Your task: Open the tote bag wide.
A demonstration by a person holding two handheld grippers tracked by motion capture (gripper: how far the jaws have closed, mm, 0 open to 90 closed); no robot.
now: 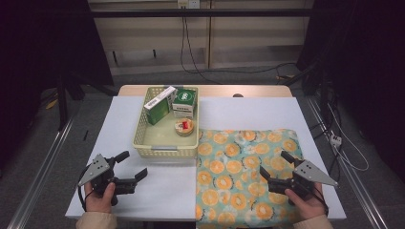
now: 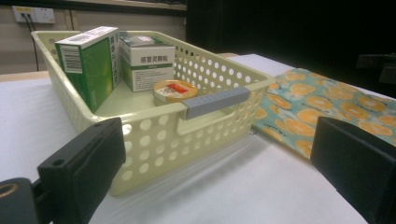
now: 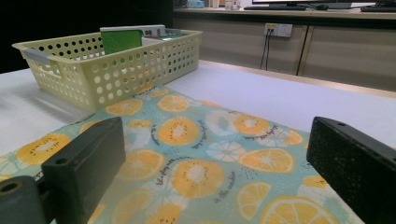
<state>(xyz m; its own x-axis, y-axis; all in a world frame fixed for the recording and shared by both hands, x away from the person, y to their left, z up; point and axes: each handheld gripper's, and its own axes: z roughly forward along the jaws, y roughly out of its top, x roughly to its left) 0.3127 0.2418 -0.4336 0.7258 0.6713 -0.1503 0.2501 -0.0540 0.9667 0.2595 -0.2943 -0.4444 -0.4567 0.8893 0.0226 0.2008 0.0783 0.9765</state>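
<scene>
We see the left gripper (image 1: 133,166) with its black fingers (image 2: 84,163) spread wide and nothing between them, held low over the bare white bench (image 1: 157,188) just in front of the basket; the right gripper (image 1: 275,167) likewise has its fingers (image 3: 86,158) parted and empty, and it hovers over the near right part of the cloth; a hand (image 1: 99,198) in a pale sleeve carries the left one, and another hand (image 1: 308,205) carries the right.

Under the right gripper lies the flat rectangular cloth of pale turquoise printed with orange and yellow citrus slices (image 1: 248,167); it is spread smooth on the right half of the bench, its near edge reaching the bench's front and its far left corner just beside the basket's right wall; in the right gripper view the slices show dark lettering curved around them.

Ahead of the left gripper stands the pale yellow perforated plastic basket with a grey handle strip on its near rim (image 2: 215,100); inside it, toward the far end, we see a tall green and white carton with a barcode (image 2: 88,63) leaning on edge, beside it a white carton with a green band and printed characters (image 2: 147,67), and nearer the front a small round yellow tin with a red label (image 2: 175,90) lying flat on the basket's floor.
</scene>
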